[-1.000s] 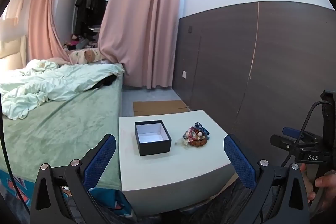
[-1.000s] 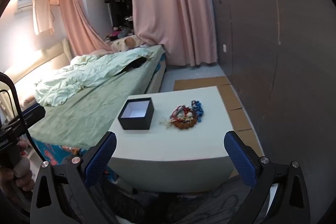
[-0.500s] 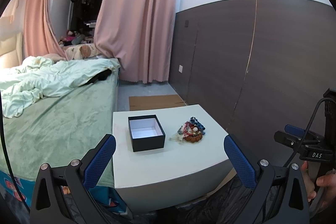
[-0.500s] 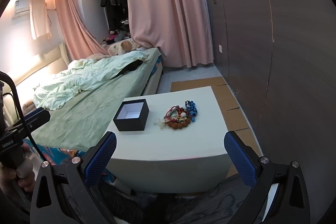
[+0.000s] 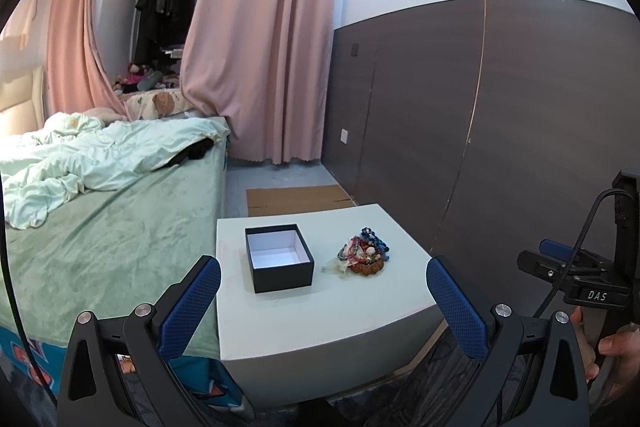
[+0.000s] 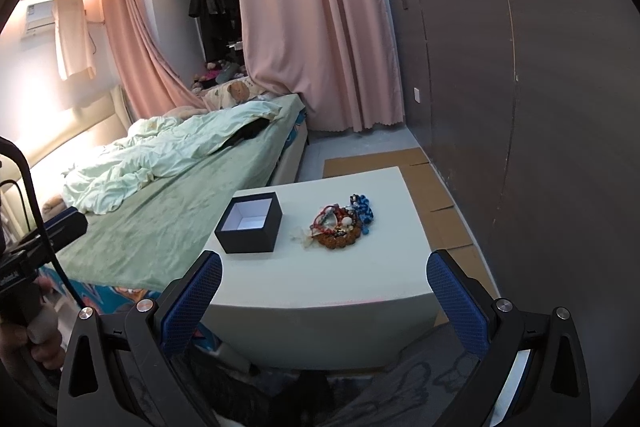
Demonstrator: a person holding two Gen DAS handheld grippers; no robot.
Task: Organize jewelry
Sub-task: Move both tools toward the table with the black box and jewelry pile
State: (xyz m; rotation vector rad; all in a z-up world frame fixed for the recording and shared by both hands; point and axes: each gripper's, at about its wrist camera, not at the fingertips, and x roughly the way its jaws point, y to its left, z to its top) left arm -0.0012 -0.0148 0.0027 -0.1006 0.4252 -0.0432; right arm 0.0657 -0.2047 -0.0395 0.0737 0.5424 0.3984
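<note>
While both claws hang short of the table, each is spread wide with nothing between its blue pads. The left claw (image 5: pixel 323 293) sits low in front of the white table (image 5: pixel 320 319), its two fingers framing the near edge. The right claw (image 6: pixel 324 285) is posed the same way at the table's near edge, a little farther to the right side, and it also shows at the right border of the left wrist view, held by a hand (image 5: pixel 612 351) whose fingers wrap the handle. At the left border of the right wrist view, the other hand (image 6: pixel 36 343) grips the handle of the left claw.

On the tabletop stands a black box (image 5: pixel 279 257) with no lid on it and a white, bare inside. Just to its right, apart from it, lies a heap of jewelry (image 5: pixel 362 255): tangled red, brown and blue beaded strands with a pale piece at the near left side. Neither claw touches the box or the heap.

Against the table's left side runs a bed (image 6: pixel 160 219) with a green cover and a rumpled pale quilt (image 6: pixel 160 155). Beyond the table, flat cardboard (image 5: pixel 296 199) lies on the floor. Pink curtains (image 5: pixel 264 47) hang at the back, and a dark panelled wall (image 5: pixel 460 131) runs along the right.
</note>
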